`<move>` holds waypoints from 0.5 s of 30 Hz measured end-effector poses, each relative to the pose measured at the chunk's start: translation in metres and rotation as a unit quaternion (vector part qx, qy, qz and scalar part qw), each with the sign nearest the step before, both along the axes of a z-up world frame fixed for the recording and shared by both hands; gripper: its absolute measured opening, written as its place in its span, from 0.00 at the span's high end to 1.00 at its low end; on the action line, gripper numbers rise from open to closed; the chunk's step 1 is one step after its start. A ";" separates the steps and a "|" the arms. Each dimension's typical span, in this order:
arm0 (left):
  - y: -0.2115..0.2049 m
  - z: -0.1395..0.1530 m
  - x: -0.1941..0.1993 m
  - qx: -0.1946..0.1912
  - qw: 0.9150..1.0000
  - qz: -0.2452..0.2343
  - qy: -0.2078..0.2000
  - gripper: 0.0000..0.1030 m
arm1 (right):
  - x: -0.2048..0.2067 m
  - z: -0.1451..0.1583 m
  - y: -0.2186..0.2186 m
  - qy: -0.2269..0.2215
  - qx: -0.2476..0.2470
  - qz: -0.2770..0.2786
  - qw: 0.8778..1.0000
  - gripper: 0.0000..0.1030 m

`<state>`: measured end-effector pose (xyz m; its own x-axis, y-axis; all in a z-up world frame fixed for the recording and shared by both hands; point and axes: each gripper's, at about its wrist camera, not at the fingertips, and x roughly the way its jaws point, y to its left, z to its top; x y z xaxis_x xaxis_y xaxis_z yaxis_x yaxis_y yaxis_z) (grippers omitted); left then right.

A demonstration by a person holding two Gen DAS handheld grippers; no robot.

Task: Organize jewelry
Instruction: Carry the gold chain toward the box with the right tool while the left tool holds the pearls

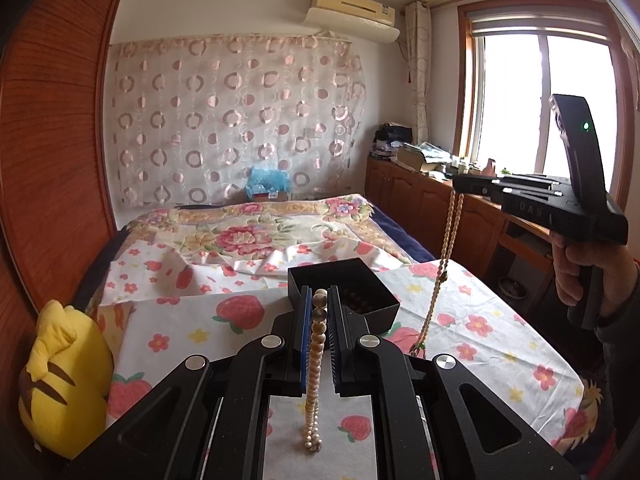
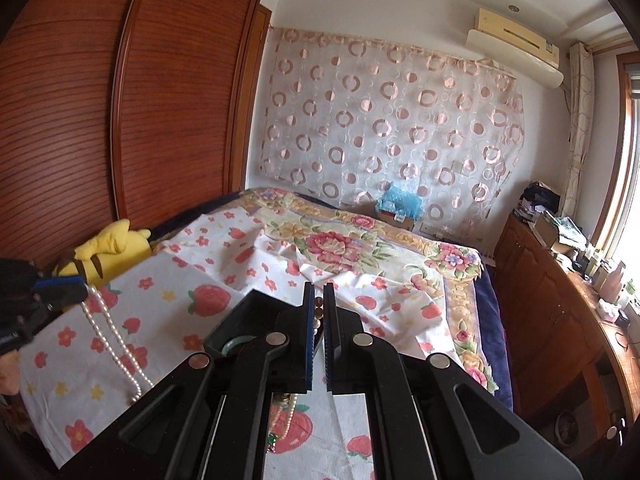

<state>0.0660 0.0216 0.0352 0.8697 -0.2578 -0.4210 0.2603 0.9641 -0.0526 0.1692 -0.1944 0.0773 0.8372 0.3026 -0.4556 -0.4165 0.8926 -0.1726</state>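
A yellow plush toy point(image 1: 64, 376) lies at the bed's left edge; my left tool point(image 1: 319, 300) pinches a pearl necklace point(image 1: 314, 360) that hangs down — just before the black box point(image 1: 344, 280) on the strawberry sheet point(image 1: 480, 320); my right tool point(image 1: 460, 186) pinches a second beaded strand point(image 1: 442, 256), dangling right of the box.

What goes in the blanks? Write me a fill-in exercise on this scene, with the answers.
The left gripper and the right gripper are each shut on a ___.
The box on the cloth is ___ in colour.
The plush toy is ___ in colour.
The cloth is printed with flowers and ___.
Missing words: necklace; black; yellow; strawberries.
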 end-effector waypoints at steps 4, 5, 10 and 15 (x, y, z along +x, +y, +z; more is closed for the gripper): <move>0.001 0.000 0.000 -0.001 1.000 0.000 0.000 0.93 | -0.006 0.012 0.001 -0.008 0.002 0.006 1.000 0.95; 0.000 0.001 0.000 -0.001 1.000 0.001 -0.001 0.93 | -0.008 0.016 0.001 -0.010 0.003 0.010 1.000 0.95; 0.003 -0.003 0.001 0.000 1.000 0.001 0.000 0.93 | -0.023 0.035 0.007 -0.028 0.001 0.022 0.999 0.95; 0.003 -0.003 0.001 -0.002 1.000 0.002 0.001 0.93 | -0.036 0.048 0.010 -0.035 0.012 0.041 0.998 0.95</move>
<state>0.0672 0.0246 0.0317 0.8695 -0.2557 -0.4226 0.2563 0.9649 -0.0567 0.1333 -0.1840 0.1254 0.8387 0.3809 -0.3892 -0.4757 0.8604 -0.1830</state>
